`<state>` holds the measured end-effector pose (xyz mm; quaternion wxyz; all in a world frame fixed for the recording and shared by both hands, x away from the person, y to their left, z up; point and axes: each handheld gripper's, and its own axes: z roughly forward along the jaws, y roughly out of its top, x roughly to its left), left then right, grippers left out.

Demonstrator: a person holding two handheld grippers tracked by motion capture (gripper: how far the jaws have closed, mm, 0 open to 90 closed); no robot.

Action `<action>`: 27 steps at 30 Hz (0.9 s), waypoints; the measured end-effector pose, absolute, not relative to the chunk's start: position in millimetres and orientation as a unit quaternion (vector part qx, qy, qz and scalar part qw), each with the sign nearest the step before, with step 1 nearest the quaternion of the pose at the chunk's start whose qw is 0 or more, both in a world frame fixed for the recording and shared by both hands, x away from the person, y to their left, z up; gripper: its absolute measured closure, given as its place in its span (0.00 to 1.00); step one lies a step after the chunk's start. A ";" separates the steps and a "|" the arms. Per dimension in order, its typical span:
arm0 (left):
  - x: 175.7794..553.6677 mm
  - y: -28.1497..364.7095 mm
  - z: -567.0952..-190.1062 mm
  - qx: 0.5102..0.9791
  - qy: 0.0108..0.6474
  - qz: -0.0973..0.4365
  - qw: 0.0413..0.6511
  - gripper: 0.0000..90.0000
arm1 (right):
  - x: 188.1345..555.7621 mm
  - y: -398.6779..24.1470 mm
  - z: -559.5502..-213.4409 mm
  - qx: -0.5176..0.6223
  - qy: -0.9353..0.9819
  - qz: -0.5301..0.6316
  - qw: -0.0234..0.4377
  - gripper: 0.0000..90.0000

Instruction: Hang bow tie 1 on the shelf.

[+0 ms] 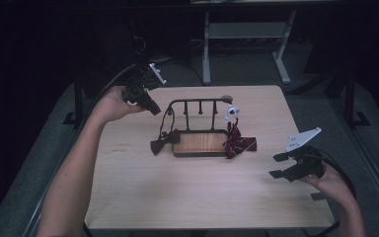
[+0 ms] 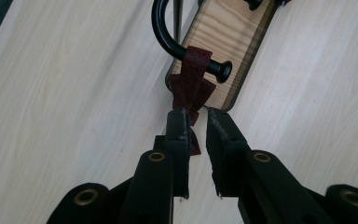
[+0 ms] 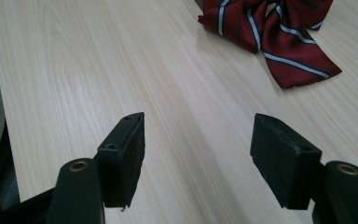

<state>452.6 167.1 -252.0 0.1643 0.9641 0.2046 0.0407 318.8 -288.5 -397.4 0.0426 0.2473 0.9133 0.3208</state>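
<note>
A black metal rack on a wooden base is seen near the middle of the light wooden table, and two ties are draped on it. A dark maroon bow tie is hung by its strap over the curved end bar at the rack's left, just above a small black knob; in the high view its bow is seen resting on the table against the base's left end. The left gripper is held over that end, pointed down along the strap. A narrow gap is shown between its jaws, and a fold of the maroon cloth lies against the inner face of one jaw — the other pad stands clear of it, so the cloth is not clamped. A striped red tie is spread on the table at the rack's right end, below a small white object on the top bar. The right gripper is held low over bare tabletop, well apart from the striped tie — its jaws are spread wide, with nothing between them.
</note>
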 end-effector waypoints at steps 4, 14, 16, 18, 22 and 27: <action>450.8 167.9 -252.4 0.965 0.203 0.040 0.162 0.83 | 318.4 -289.0 -398.0 0.252 0.912 0.320 0.043 0.37; 445.2 175.2 -250.8 0.962 0.202 0.039 0.177 0.77 | 319.9 -289.6 -399.6 0.256 0.911 0.320 0.043 0.35; 444.4 179.9 -252.5 0.962 0.202 0.035 0.178 0.77 | 320.4 -289.5 -399.8 0.257 0.911 0.319 0.041 0.35; 443.2 182.7 -254.9 0.964 0.199 0.033 0.175 0.76 | 320.7 -290.0 -399.9 0.257 0.911 0.320 0.041 0.35; 440.8 187.5 -259.4 0.963 0.199 0.028 0.179 0.75 | 321.5 -292.1 -399.8 0.259 0.910 0.321 0.042 0.35; 438.0 194.0 -266.6 0.963 0.200 0.023 0.177 0.71 | 321.6 -293.1 -400.8 0.265 0.909 0.318 0.040 0.35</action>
